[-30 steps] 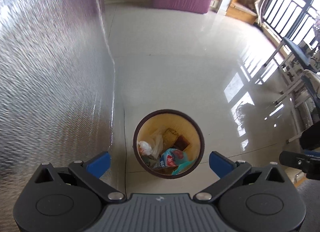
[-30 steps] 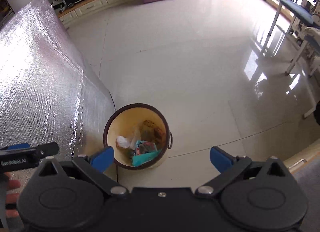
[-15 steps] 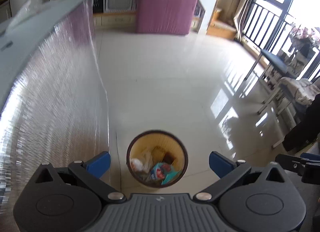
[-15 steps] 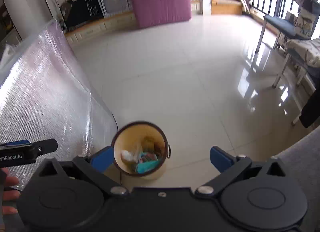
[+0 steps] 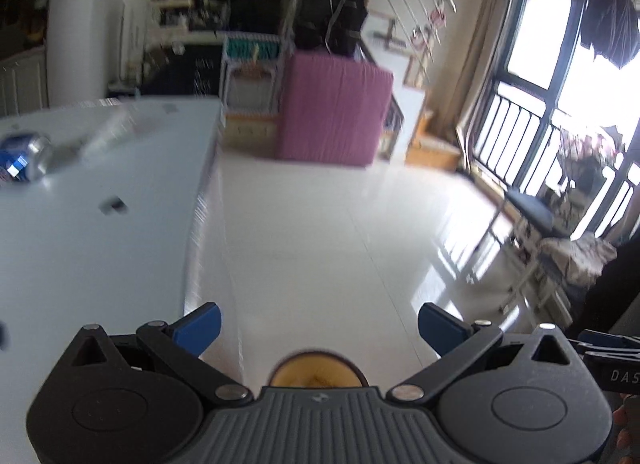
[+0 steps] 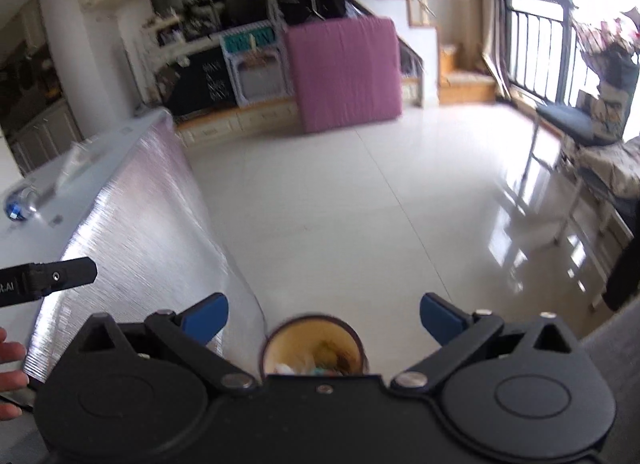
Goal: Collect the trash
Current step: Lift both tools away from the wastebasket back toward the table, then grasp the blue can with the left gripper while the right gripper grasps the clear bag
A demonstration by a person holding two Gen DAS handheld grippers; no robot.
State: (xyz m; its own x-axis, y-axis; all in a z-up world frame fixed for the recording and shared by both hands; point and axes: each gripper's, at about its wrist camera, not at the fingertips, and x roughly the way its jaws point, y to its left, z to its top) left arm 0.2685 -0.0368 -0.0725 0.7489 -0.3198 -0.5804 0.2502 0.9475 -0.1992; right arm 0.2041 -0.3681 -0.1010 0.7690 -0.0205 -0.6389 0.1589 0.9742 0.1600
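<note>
- Both cameras have tilted up since half a second ago: the trash bin, which sat between the fingers, now shows only at the bottom edge, and the tabletop surface has come into sight.
- Trash bin (image 6: 314, 346): round, dark-rimmed, yellow inside, on the floor just beside the tabletop's foil-wrapped side (image 6: 152, 232); white and teal scraps lie in it, partly hidden behind the gripper body. In the left wrist view only its far rim (image 5: 318, 364) shows.
- Left hand-held gripper (image 5: 319, 324): blue fingers spread wide, nothing between them, above the floor near the tabletop's edge.
- Right hand-held gripper (image 6: 324, 314): blue fingers likewise wide apart and empty, over the bin.
- Blue-labelled can (image 5: 24, 158) lies on its side on the pale tabletop (image 5: 100, 248), blurred; something clear beside it cannot be identified.
- Glossy white tiled floor (image 6: 360, 204) runs to a pink mattress (image 6: 344, 72) leaning upright by the far wall.
- Railed window (image 5: 560, 104) on the right.
</note>
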